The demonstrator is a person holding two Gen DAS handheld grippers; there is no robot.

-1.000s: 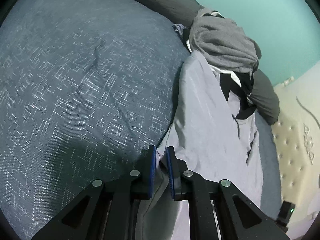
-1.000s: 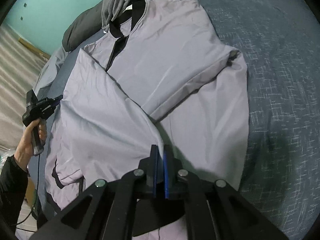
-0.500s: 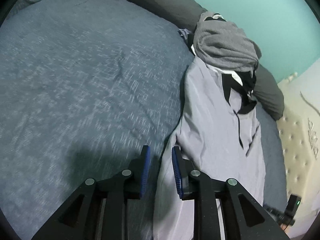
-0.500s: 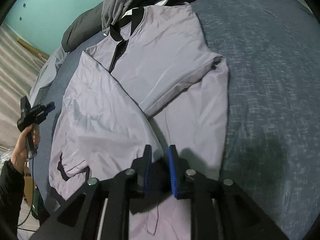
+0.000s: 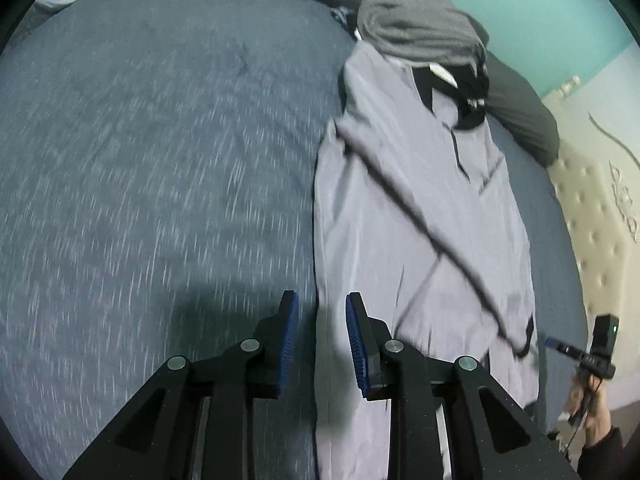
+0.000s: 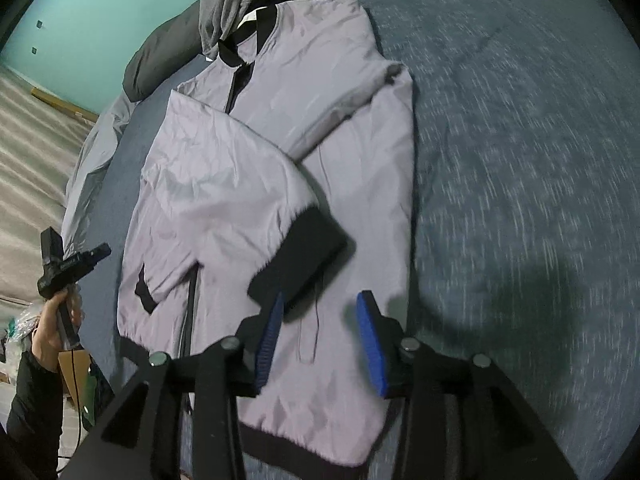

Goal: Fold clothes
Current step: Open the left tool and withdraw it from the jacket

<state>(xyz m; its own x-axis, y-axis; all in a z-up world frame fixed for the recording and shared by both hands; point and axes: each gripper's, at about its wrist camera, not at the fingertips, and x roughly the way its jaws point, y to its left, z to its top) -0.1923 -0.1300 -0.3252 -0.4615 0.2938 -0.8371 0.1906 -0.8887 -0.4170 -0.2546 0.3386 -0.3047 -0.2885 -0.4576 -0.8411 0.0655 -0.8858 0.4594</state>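
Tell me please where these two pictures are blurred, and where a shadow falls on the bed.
Left wrist view: the blue bedspread is streaked with motion blur; a dark shadow lies just ahead of the open left gripper. Right wrist view: the bedspread blurs at right, with a shadow there; the lilac jacket and its black cuff look soft; the right gripper stays sharp.

Dim; motion-blurred; fisheye-warped edges

Pale lilac-grey jacket (image 6: 288, 128), plain, with a black collar, black cuffs, a black hem band and a dark zip line. Under it, a slate-blue bedspread (image 5: 140, 160) flecked with short white dashes. Heather-grey garment (image 5: 416, 28) heaped by the collar, black and white showing beneath. Charcoal pillow (image 5: 520, 108), teal wall (image 5: 540, 8), cream tufted headboard (image 5: 600, 216). Bright blue finger pads (image 6: 370, 340) on black frames.
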